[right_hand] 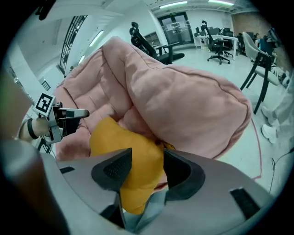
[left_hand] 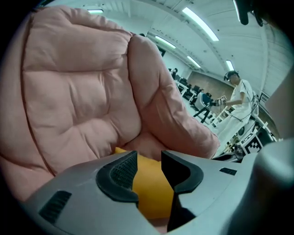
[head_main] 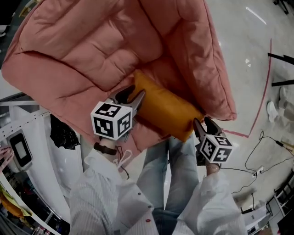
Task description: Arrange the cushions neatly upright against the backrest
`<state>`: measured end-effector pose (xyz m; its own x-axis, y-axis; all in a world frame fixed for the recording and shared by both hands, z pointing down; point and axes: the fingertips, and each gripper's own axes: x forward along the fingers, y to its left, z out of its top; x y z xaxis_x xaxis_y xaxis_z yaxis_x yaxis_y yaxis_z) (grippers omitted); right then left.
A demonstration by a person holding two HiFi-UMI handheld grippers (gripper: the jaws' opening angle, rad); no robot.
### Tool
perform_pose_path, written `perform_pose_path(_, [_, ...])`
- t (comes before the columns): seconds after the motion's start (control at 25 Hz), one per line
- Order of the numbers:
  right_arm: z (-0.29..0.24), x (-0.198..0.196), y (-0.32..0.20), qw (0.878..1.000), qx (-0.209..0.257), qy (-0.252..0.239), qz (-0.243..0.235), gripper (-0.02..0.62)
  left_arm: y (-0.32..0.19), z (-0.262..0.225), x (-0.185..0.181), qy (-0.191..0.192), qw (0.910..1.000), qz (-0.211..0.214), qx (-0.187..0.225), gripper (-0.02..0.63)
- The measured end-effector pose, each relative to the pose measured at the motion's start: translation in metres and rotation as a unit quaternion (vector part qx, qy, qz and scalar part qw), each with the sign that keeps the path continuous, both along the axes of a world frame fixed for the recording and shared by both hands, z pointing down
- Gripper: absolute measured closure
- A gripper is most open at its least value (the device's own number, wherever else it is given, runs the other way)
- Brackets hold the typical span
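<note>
One cushion [head_main: 165,110], judged soft and light, is best pinched at its ends; left gripper [head_main: 137,92] and right gripper [head_main: 201,121] fingers are spread.

We are looking at a pale, glossy floor [head_main: 239,41] that is carrying a red line [head_main: 267,87], which is bending at a corner. Just beside that corner, black cables [head_main: 247,161] are trailing over the floor. On the line's outer side, a person's pale shoes [head_main: 274,110] are resting. Well beyond the red line, black office chairs [right_hand: 219,46] are standing, and ceiling lights [right_hand: 174,4] are glowing above them.
</note>
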<state>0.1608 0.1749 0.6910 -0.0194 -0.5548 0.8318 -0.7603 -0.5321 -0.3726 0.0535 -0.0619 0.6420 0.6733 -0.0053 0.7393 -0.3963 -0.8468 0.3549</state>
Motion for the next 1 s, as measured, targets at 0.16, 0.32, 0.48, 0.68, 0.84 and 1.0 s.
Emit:
perform_pose_path(0.16, [0.014, 0.005, 0.011, 0.998, -0.006, -0.024, 0.056, 0.416, -0.009, 0.021, -0.002, -0.017, 0.9996, -0.020, 0.002, 0.396])
perform_pose_path(0.32, [0.025, 0.005, 0.015, 0.995, -0.004, -0.054, 0.087, 0.416, -0.018, 0.044, -0.004, -0.044, 0.9983, -0.037, 0.005, 0.351])
perform_pose_path(0.48, [0.031, 0.000, 0.015, 0.992, 0.000, -0.079, 0.099, 0.414, -0.024, 0.067, -0.012, -0.073, 0.9966, -0.038, -0.003, 0.318])
perform_pose_path(0.68, [0.032, 0.000, 0.012, 0.992, 0.008, -0.092, 0.085, 0.416, -0.022, 0.081, -0.013, -0.088, 0.9940, -0.053, -0.038, 0.318])
perform_pose_path(0.84, [0.033, -0.001, 0.013, 0.993, 0.008, -0.095, 0.071, 0.416, -0.015, 0.086, -0.013, -0.089, 0.9924, -0.067, -0.050, 0.351])
perform_pose_path(1.0, [0.036, -0.004, 0.010, 0.991, 0.011, -0.113, 0.071, 0.428, -0.012, 0.089, -0.014, -0.092, 0.9933, -0.062, -0.030, 0.396])
